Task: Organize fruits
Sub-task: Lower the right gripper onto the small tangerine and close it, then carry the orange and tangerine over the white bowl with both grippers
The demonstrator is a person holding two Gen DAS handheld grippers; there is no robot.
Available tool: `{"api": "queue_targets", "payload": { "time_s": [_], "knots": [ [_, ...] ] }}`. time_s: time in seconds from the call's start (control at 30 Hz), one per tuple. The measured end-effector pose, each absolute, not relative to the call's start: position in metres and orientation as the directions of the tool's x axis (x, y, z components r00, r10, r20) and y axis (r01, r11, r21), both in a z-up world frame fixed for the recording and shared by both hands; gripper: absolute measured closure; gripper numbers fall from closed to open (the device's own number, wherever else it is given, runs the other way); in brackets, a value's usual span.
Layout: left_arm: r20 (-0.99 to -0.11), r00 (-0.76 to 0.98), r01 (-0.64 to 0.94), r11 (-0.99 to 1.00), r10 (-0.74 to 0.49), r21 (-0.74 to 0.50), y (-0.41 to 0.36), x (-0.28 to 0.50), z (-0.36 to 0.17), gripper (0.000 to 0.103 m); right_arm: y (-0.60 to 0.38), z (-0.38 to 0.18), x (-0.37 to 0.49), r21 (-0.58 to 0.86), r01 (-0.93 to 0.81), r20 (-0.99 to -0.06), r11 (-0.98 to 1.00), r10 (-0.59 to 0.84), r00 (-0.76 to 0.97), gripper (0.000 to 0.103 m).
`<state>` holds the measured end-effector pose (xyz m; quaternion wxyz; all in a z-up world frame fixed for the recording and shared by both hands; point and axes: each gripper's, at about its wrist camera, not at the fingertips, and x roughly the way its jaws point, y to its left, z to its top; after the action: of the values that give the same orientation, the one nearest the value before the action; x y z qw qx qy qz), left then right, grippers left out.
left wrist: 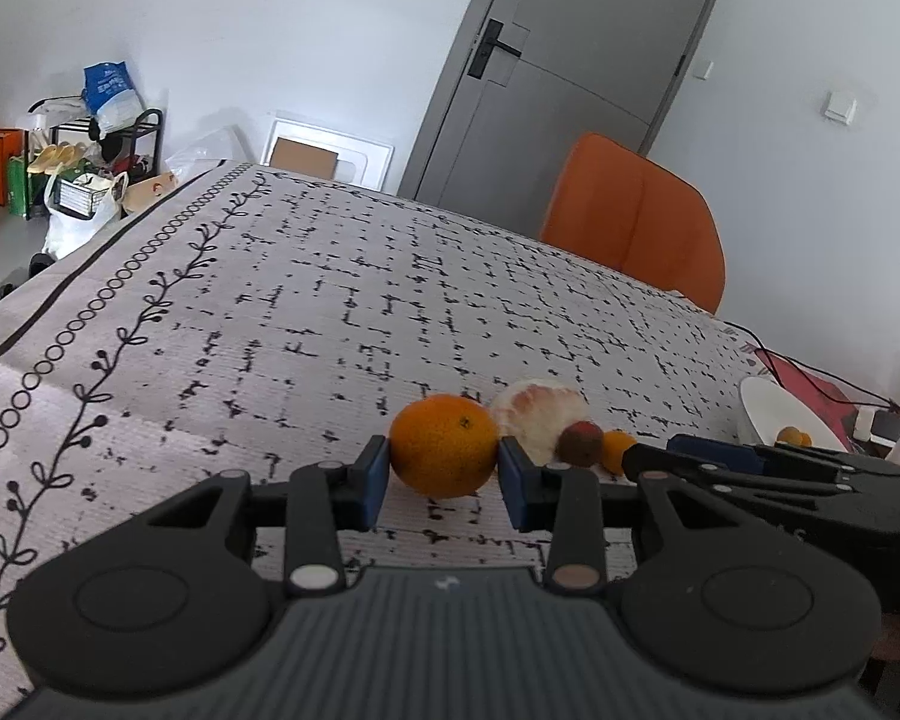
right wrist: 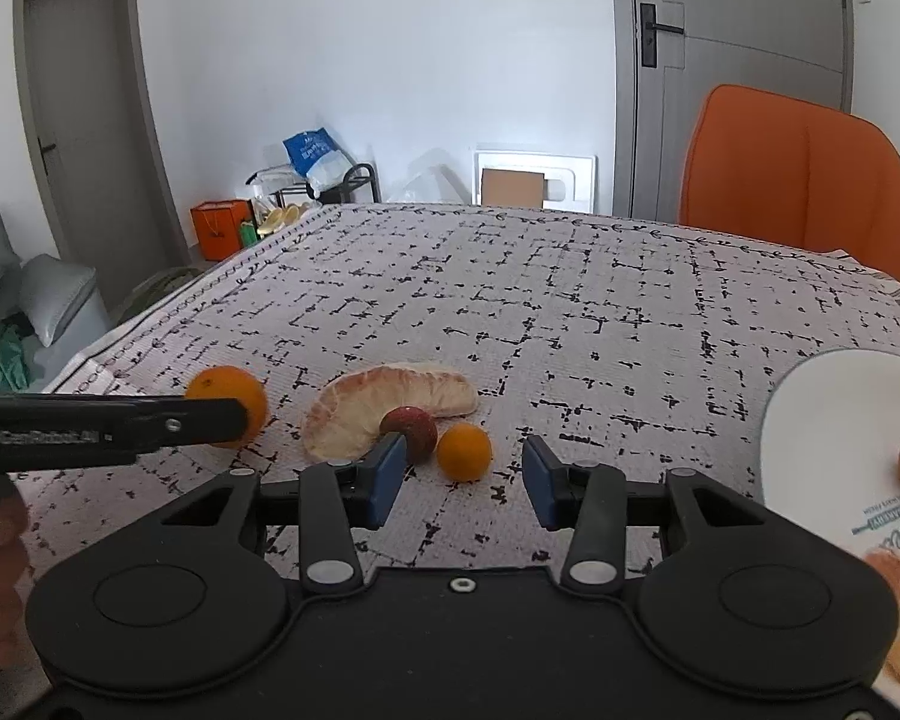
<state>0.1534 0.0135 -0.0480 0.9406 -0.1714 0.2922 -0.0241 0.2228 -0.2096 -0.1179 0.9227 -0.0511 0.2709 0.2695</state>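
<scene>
Four fruits left on cloth (right wrist: 570, 300); plate (right wrist: 810, 408) at 3 o'clock part-filled. L gripper (left wrist: 443, 471) pinches orange (left wrist: 444, 444); R gripper (right wrist: 463, 474) spread, holding nothing.

We see four fruits in a loose row on the patterned table. The large orange (left wrist: 444, 447) sits upright at the left end, between the blue pads of the left tongs (left wrist: 442, 483), which press its sides. Just right of it lies a peeled pomelo segment (right wrist: 384, 408), pale pink and curved. A small dark red lychee (right wrist: 411, 431) rests against its near edge. A small round orange fruit (right wrist: 464, 452) sits just right of the lychee. A white plate (right wrist: 822, 420) at the far right holds more fruit pieces.
</scene>
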Motion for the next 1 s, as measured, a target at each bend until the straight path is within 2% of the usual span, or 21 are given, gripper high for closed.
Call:
{"api": "queue_targets", "payload": {
  "time_s": [0.17,0.27,1.0],
  "knots": [
    [-0.539,0.832,-0.076,0.934,-0.133,-0.349,0.026,0.152,-0.049,0.066,-0.204,-0.121,0.232,0.039,-0.517,-0.539,0.855,0.453,0.710,0.062],
    [-0.534,0.835,-0.079,0.933,-0.131,-0.351,0.030,0.150,-0.047,0.066,-0.202,-0.126,0.234,0.041,-0.522,-0.551,0.852,0.455,0.700,0.083],
    [-0.502,0.849,0.007,0.954,-0.163,-0.299,-0.016,0.154,-0.026,0.066,-0.272,-0.097,0.206,0.075,-0.423,-0.427,0.903,0.412,0.805,0.083]
  ]
}}
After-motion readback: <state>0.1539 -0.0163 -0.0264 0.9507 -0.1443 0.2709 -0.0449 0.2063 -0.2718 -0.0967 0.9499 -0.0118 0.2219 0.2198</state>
